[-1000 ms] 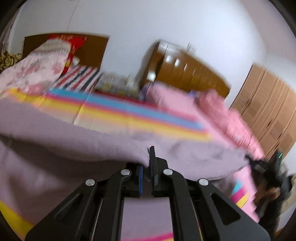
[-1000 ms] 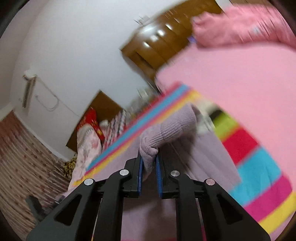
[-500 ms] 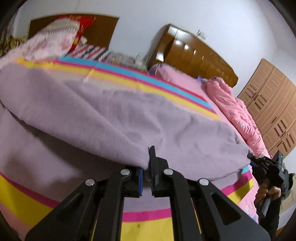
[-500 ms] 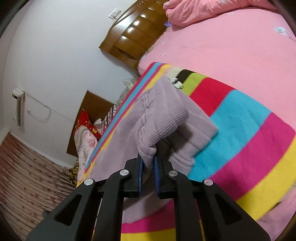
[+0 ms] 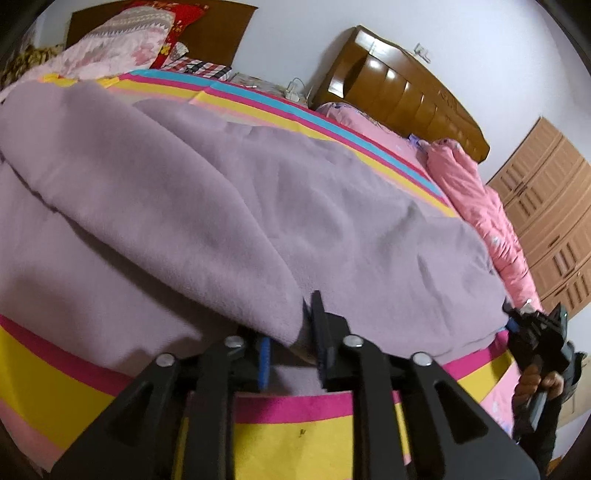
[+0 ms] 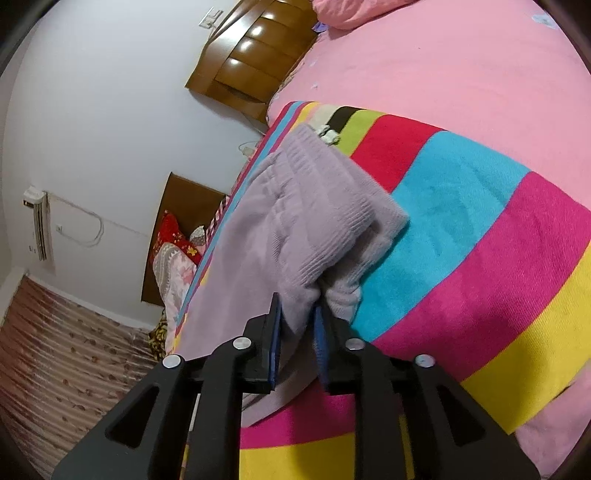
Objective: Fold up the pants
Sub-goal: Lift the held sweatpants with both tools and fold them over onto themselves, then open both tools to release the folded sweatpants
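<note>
Evidently both tongs, left tongs (image 5: 291, 343) and right tongs (image 6: 297, 339), are opening with the lilac pants (image 5: 229, 206) between their pads, laying the folded layer onto the striped blanket (image 6: 480, 229) on the bed.

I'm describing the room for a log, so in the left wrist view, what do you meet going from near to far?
Left hand-held gripper → lilac pants → striped blanket → wooden headboard → white wall.
</note>
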`<action>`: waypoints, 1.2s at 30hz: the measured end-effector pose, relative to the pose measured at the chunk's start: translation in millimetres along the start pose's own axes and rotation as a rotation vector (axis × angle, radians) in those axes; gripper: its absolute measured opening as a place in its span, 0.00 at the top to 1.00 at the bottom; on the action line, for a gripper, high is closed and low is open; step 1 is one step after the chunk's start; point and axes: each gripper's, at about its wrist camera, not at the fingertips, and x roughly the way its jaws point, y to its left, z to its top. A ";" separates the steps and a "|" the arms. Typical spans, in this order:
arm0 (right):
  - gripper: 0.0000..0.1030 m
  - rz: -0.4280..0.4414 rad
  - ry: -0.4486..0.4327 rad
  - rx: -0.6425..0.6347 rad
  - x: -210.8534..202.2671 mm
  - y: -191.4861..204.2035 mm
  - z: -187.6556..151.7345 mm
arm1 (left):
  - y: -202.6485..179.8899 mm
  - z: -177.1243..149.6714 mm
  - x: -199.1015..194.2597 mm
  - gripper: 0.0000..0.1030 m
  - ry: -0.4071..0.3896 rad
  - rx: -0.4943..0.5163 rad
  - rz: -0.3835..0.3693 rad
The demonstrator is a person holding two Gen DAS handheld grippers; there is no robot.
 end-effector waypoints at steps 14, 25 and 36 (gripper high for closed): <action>0.75 0.054 0.117 -0.071 20.5 29.6 -33.4 | 22.1 9.7 -5.2 0.65 -0.022 -0.125 -0.043; 0.89 0.035 0.069 -0.103 17.1 37.7 -36.0 | 2.3 8.3 -31.3 0.93 -0.110 -0.017 -0.006; 0.91 0.005 0.133 -0.094 17.2 23.6 -33.7 | 13.7 -12.3 -19.8 0.93 -0.015 -0.064 0.043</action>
